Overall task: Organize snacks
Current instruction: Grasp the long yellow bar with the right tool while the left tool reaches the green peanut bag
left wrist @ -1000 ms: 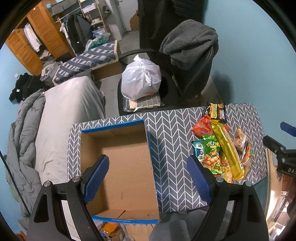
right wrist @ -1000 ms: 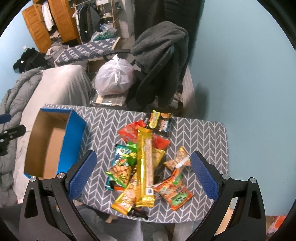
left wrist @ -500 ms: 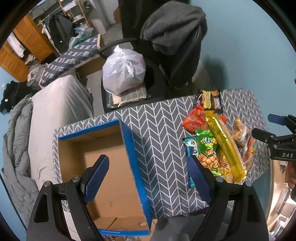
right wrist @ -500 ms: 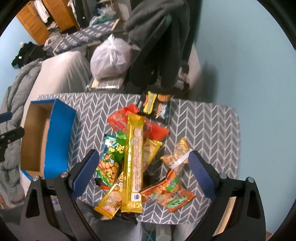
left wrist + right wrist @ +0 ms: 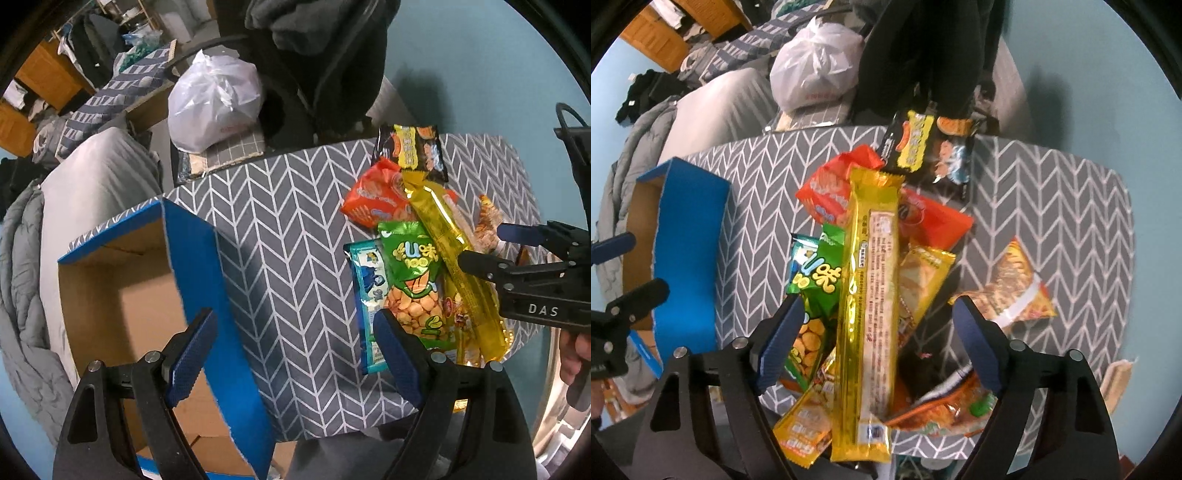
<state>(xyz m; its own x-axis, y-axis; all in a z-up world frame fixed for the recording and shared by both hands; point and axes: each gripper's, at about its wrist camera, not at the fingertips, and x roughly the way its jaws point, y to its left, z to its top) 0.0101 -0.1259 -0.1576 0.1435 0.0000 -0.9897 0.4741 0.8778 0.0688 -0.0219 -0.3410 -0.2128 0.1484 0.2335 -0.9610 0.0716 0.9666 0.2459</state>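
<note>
Both my hands have dropped toward the table (image 5: 295, 206) over the last second, so the snack pile and the blue cardboard box (image 5: 207, 280) fill far more of each view than they did, which tells me the looking-over is finished and the first pick is starting. My right gripper (image 5: 875, 343) has gone from fully spread to narrowing: its jaws are closing but still apart, pressing on nothing, and the long yellow packet (image 5: 871, 280) runs straight down the gap between them, lying on top of the heap with the green peanut bag (image 5: 816, 288) just beside my left-hand finger and an orange triangular packet (image 5: 1012, 291) just outside the other. My left gripper (image 5: 295, 354) hangs wide apart and empty, one finger over the open box, the other beside the pile. The box stands empty, well apart from the snacks.
</note>
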